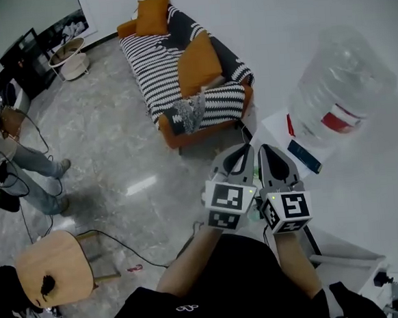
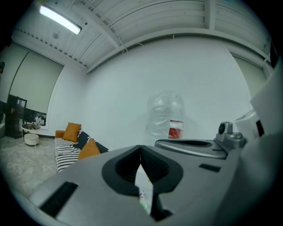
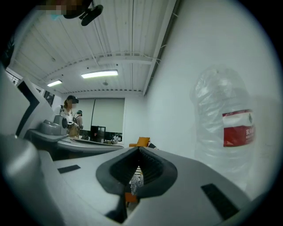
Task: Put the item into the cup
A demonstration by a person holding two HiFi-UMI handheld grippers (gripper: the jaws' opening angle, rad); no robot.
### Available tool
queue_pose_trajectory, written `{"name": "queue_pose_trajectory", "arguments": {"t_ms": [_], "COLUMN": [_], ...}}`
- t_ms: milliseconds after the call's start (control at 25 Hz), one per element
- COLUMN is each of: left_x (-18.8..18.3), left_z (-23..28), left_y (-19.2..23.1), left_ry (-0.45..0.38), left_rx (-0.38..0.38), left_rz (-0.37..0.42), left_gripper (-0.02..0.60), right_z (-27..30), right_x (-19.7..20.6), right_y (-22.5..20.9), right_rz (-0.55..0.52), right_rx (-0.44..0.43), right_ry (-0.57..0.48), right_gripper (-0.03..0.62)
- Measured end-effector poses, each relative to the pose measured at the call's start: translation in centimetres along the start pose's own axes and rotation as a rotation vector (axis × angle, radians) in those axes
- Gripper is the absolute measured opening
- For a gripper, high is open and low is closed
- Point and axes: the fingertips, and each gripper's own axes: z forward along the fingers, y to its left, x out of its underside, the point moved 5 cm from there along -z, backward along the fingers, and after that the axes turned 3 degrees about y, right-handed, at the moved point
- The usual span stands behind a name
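Note:
No cup and no item for it show in any view. My left gripper (image 1: 243, 148) and my right gripper (image 1: 262, 148) are held side by side close to my body, both raised and aimed toward the wall. The jaws of each meet at the tips with nothing between them. In the left gripper view the left gripper (image 2: 140, 148) is shut and empty, with the right gripper's body beside it. In the right gripper view the right gripper (image 3: 139, 151) is shut and empty too.
A large clear water bottle (image 1: 341, 85) (image 2: 166, 115) (image 3: 225, 128) lies on a white table (image 1: 373, 189) at the right, with a dark flat box (image 1: 303, 155) near it. Ahead stands a striped sofa (image 1: 185, 73) with orange cushions. A wooden stool (image 1: 53, 266), floor cables and a person (image 1: 7, 163) are at the left.

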Motion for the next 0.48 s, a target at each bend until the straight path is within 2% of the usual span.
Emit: {"name": "queue_pose_trajectory", "arguments": {"t_ms": [280,480], "left_x": [0.2,0.1], "left_z": [0.9,0.4], "left_y": [-0.9,-0.9], "left_ry": [-0.014,-0.015], "left_rx": [0.021,0.019], "left_rz": [-0.011,-0.01], "left_gripper": [0.012,0.012], "right_z": [-1.0,-1.1], "right_x": [-0.5,-0.4], "right_y": [-1.4,-1.0], "right_rz": [-0.01,0.012], "right_rx": [0.029,0.012], "right_ry": [-0.011,-0.013], "right_gripper": [0.009,0.009]}}
